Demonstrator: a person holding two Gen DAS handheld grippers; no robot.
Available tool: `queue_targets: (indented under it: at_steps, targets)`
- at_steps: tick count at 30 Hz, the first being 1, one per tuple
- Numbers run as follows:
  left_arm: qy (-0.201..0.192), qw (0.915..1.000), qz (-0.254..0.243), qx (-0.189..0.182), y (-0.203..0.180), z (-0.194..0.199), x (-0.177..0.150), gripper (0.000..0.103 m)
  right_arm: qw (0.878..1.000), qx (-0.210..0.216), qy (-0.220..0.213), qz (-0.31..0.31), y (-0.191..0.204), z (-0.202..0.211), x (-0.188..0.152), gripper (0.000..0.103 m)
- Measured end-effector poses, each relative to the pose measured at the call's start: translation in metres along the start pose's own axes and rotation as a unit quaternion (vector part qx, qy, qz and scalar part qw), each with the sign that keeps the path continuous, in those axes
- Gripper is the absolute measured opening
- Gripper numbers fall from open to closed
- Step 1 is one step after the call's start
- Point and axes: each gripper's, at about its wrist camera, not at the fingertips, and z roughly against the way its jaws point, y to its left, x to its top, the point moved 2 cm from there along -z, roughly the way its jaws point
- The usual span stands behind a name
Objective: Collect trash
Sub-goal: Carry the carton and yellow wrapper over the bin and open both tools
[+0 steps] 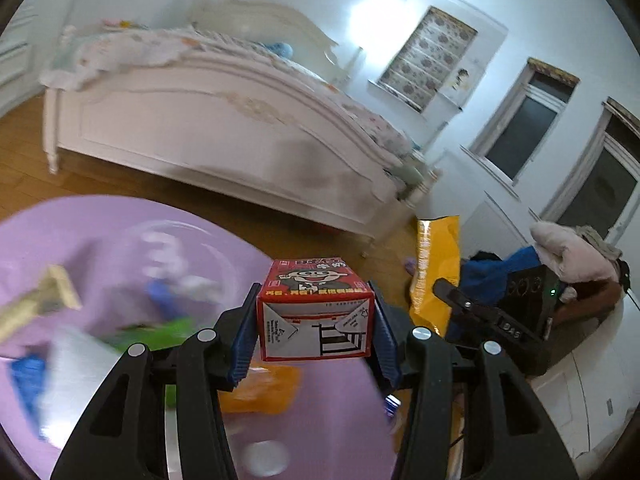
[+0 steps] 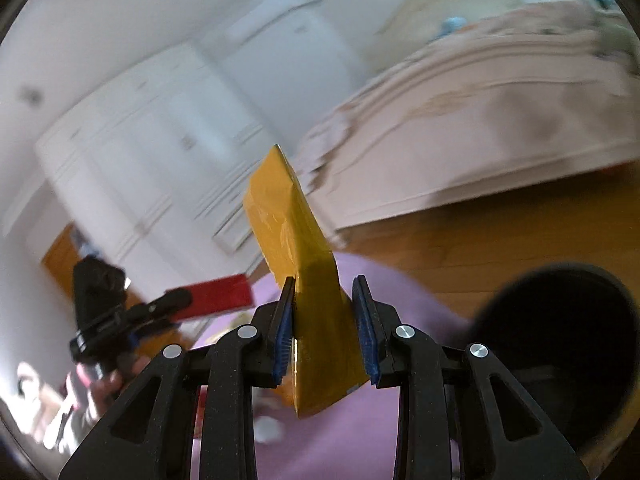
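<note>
My left gripper (image 1: 315, 291) is shut on a small red and white drink carton (image 1: 316, 312) with a cartoon face, and its blue pads press both sides. It hangs above a purple round mat (image 1: 100, 232). My right gripper (image 2: 324, 280) is shut on a crumpled yellow wrapper (image 2: 288, 220) that sticks up between the pads. In the left wrist view, that yellow wrapper (image 1: 436, 256) and the right gripper (image 1: 446, 288) show at the right. The right wrist view shows the left gripper (image 2: 176, 304) with the red carton (image 2: 220, 296) at the left, and a hand beneath it.
Blurred litter lies on the mat: a green wrapper (image 1: 160, 328), blue scraps (image 1: 24, 372) and an orange wrapper (image 1: 264, 388). A dark round bin (image 2: 560, 320) stands low at the right. A white bed (image 1: 200, 128) fills the back, on a wooden floor (image 2: 480, 240). Clothes (image 1: 568, 256) are piled at the right.
</note>
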Motion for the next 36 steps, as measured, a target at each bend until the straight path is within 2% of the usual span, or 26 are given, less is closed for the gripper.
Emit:
queue_targets:
  at_steps: [6,11,25,36]
  targets:
    - [0.044,0.9985,-0.014,-0.028,-0.048,-0.068,-0.012,0.050,0.997,-0.070,-0.021,-0.035,-0.061,0.033,-0.010,0.029]
    - [0.078,0.9962,-0.029,-0.027,-0.071,-0.116,-0.027,0.050,0.992,-0.108,-0.018,-0.058,-0.099,0.026,-0.023,0.029]
    - [0.137,0.9899,-0.035,-0.011,-0.088,-0.185,-0.063,0.050,0.983,-0.131,0.010,-0.125,-0.182,0.002,-0.059,0.029]
    - [0.164,0.9856,-0.040,-0.003,-0.094,-0.213,-0.072,0.051,0.979,-0.150,0.030,-0.138,-0.209,-0.016,-0.073,0.029]
